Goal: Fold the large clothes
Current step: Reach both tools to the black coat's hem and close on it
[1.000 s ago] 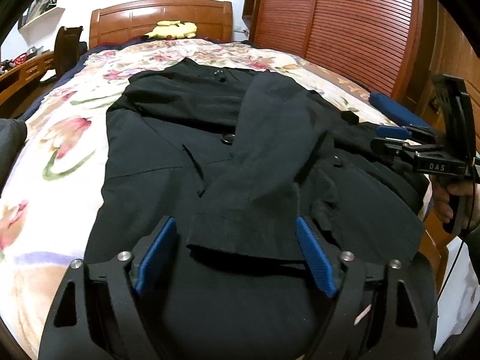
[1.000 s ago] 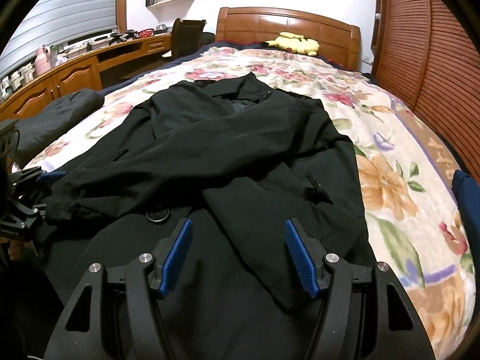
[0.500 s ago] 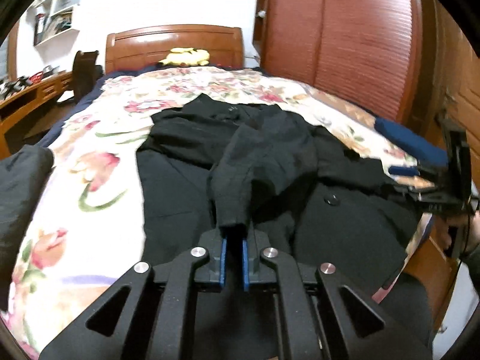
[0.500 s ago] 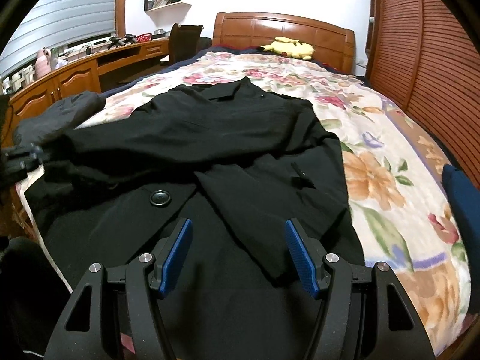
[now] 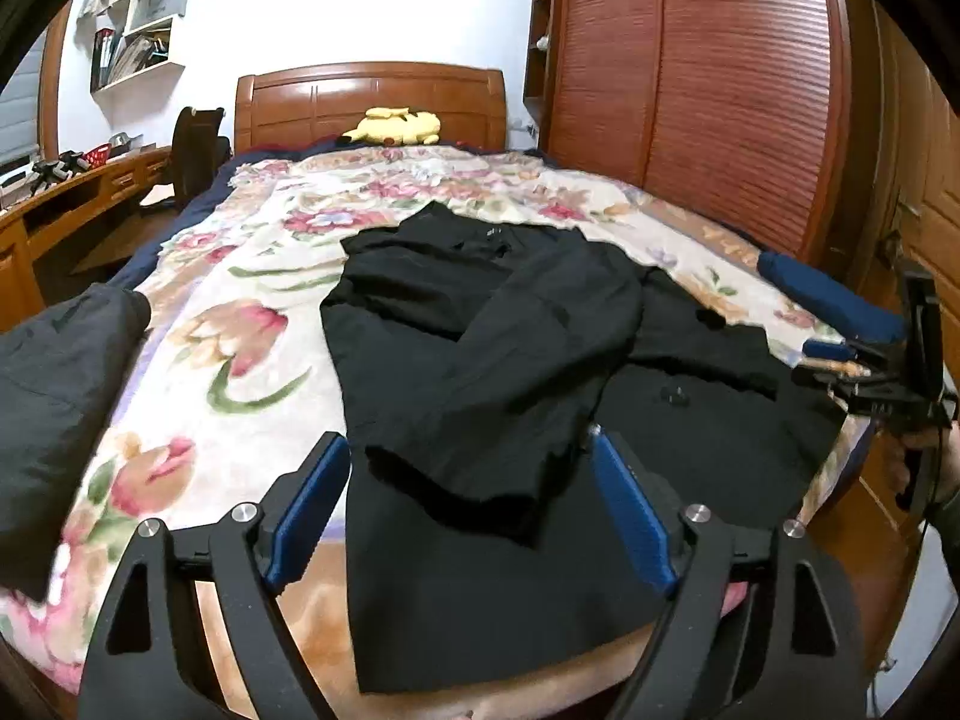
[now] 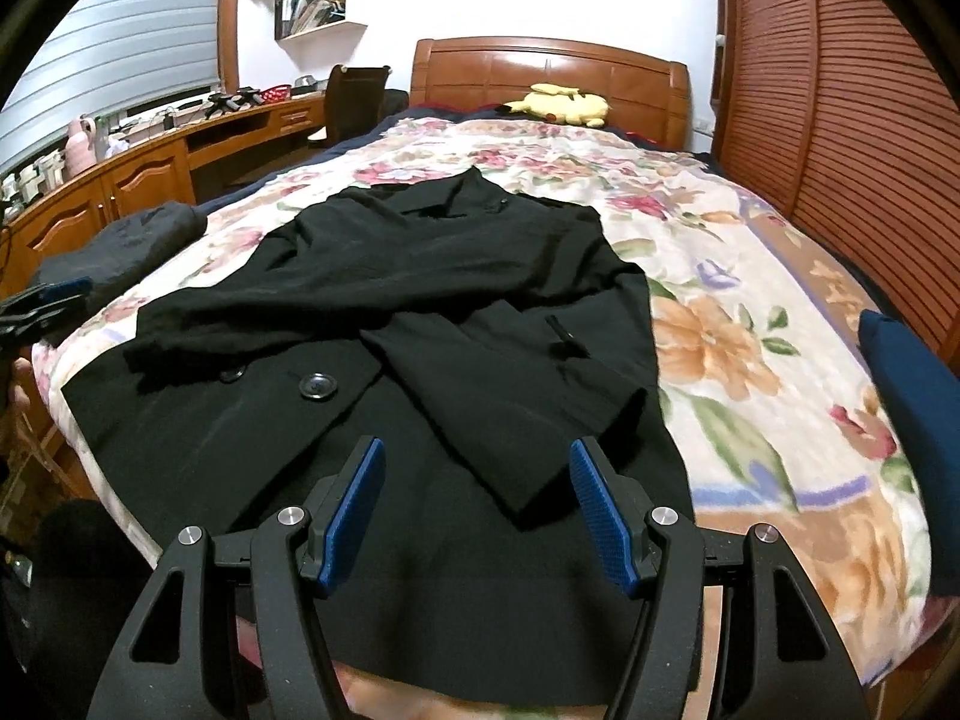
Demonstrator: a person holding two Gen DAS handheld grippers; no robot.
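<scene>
Coat (image 5: 480,372): black, lying front up on the bed (image 5: 198,360), collar toward the headboard (image 5: 372,96), hem hanging over the foot edge. Both sleeves are lying folded across the chest, crossing each other; one cuff is resting on the body panel just ahead of the left gripper (image 5: 468,498), the other cuff is ending just ahead of the right gripper (image 6: 477,498).

Left gripper: jaws opening, blue pads (image 5: 312,510) standing wide apart, nothing pinched; the cuff is lying between and beyond them, untouched as far as can be seen.

Right gripper: jaws standing apart, pads clear of the cloth, hovering over the hem.

Edges: the coat's left side is running parallel to a broad strip of bare floral cover; its right side is leaving a similar strip toward the wardrobe (image 5: 708,90). The hem is overlapping the bed's foot edge.

Room: open cover is lying above the collar up to the yellow toy (image 5: 393,126). A dark garment (image 5: 54,396) is sitting at the bed's left edge, apart from the coat; a blue cushion (image 6: 912,396) is sitting at the right edge, also apart.
</scene>
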